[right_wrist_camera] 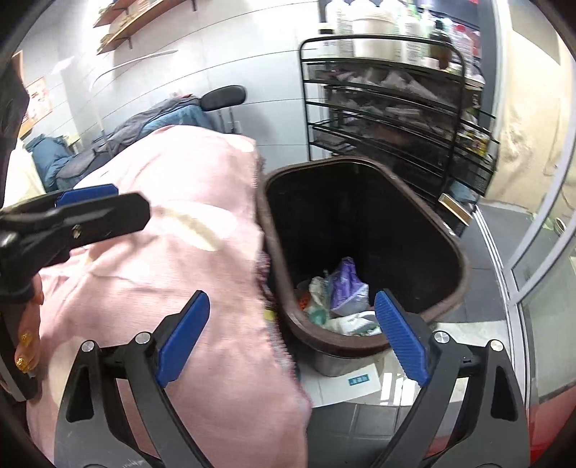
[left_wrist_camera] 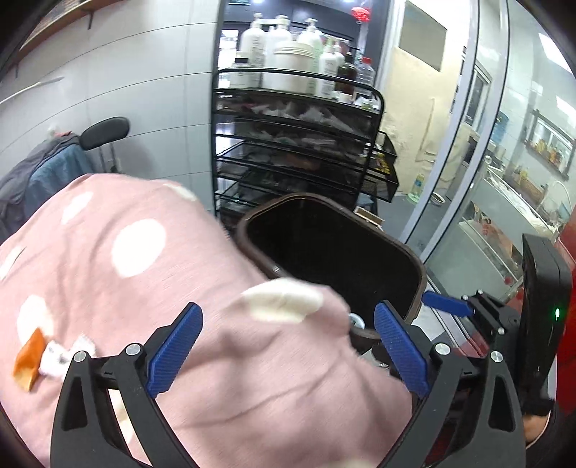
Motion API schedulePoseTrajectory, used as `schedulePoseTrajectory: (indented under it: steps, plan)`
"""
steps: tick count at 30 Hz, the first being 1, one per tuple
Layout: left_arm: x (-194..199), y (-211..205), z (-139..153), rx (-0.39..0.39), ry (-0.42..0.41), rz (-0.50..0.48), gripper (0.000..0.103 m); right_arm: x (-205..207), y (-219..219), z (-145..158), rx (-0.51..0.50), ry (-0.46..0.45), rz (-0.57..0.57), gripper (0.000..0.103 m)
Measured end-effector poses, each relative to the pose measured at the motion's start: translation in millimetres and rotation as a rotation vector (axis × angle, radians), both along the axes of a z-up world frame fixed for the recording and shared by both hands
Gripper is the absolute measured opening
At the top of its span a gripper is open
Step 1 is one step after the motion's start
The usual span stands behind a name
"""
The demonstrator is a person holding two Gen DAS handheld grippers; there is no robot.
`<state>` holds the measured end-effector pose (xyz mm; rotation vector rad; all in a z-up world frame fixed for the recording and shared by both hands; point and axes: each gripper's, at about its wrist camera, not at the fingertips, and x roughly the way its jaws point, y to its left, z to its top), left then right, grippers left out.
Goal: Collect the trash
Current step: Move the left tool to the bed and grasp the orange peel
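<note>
Matt pink cloth cover [left_wrist_camera: 151,259], dark smooth plastic bin [right_wrist_camera: 457,266], black wire-metal rack [left_wrist_camera: 302,144], ribbed blue plastic pads [right_wrist_camera: 183,338].

Left hand-held gripper [left_wrist_camera: 288,345] jaws wide apart, right hand-held gripper [right_wrist_camera: 291,336] likewise, both empty

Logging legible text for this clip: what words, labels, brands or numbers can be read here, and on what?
Nothing can be read.
White pump bottles on the black wire rack: label print too small and blurred.
Teal label on the white sheet beside the brown trash bin: characters too small.
Red sign: blurred.
</note>
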<state>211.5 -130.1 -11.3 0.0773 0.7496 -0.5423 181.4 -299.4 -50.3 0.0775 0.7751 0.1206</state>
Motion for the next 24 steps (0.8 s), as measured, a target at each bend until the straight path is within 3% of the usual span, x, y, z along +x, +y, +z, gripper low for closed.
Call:
schedulePoseTrajectory:
  steps: [5,17,24]
  plan:
    - [-8,37,-2,0.036,-0.014,0.063,0.095,3,26,5,0.001,0.001,0.079,0.092]
    - [1,154,-10,0.05,0.005,0.326,0.095,13,93,20,-0.017,-0.007,0.26,0.094]
    - [16,204,-23,0.096,0.047,0.43,0.075,15,127,29,-0.047,-0.013,0.345,0.094]
